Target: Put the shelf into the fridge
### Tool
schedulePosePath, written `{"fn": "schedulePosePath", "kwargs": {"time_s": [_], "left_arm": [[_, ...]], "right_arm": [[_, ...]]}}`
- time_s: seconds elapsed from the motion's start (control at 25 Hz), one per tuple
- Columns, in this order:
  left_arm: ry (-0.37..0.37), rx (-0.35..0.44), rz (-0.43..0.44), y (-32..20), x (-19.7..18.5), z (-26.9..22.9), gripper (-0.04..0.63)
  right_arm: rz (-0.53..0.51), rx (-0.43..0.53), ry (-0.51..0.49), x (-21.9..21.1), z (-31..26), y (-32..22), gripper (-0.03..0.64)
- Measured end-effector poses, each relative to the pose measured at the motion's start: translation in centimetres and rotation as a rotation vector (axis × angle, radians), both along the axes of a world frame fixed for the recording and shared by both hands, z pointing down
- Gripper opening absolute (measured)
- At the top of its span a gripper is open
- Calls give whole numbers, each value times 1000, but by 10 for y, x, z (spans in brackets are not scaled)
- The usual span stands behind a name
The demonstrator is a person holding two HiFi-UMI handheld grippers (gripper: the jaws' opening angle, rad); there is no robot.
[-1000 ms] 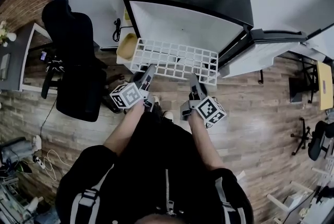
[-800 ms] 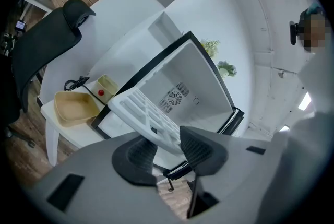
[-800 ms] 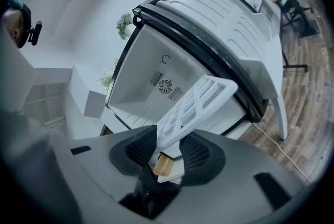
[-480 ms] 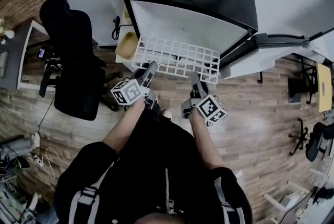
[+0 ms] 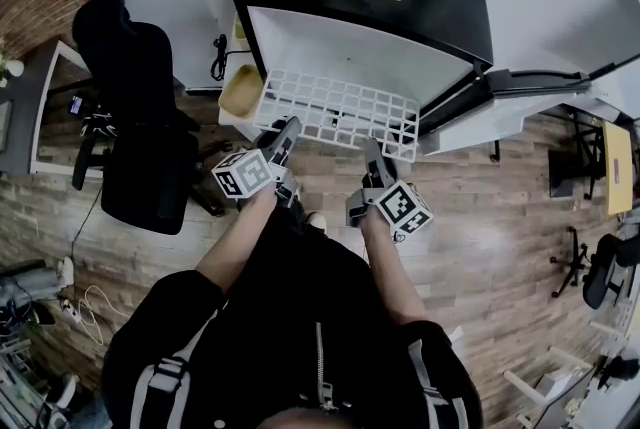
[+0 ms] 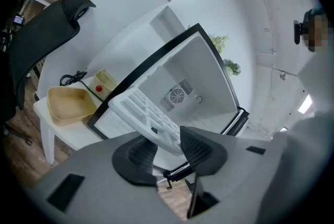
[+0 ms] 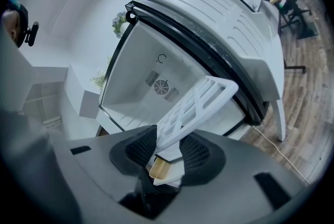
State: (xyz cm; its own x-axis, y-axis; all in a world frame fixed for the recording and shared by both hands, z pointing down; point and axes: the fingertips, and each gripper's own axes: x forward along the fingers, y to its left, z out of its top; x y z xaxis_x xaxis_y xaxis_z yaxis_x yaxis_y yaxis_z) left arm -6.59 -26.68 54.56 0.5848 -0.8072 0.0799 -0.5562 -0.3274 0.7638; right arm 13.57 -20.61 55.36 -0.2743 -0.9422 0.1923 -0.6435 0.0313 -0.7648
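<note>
**Item: white lattice shelf, carried at the fridge mouth**

Location: the shelf (image 5: 340, 112) is held in the air in front of the open fridge (image 5: 385, 52). Its far edge is at the opening and its near edge faces the person. The door (image 5: 505, 107) stands swung out to the right. The shelf is not yet seated inside.

Holds: the left gripper (image 5: 288, 129) is closed on the near rim towards the left end. The right gripper (image 5: 372, 153) is closed on the same rim further right. In each gripper view the rim sits pinched between the ribbed pads.

Handling (judged): an open grid of thin bars, probably moulded plastic, so light and stiff. It should not sag. The smooth finish could let it slip or pivot in a pinch.

Where to take hold: the solid outer rim, at two spaced points as now. The slender inner bars look likelier to crack.
</note>
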Motion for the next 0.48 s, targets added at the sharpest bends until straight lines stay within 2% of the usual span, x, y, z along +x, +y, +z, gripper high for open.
{"fn": "schedulePosePath", "kwargs": {"time_s": [0.48], "left_arm": [[-4, -3, 0, -11, 0, 4, 150]], "right_arm": [[4, -15, -12, 0, 9, -7, 145]]}}
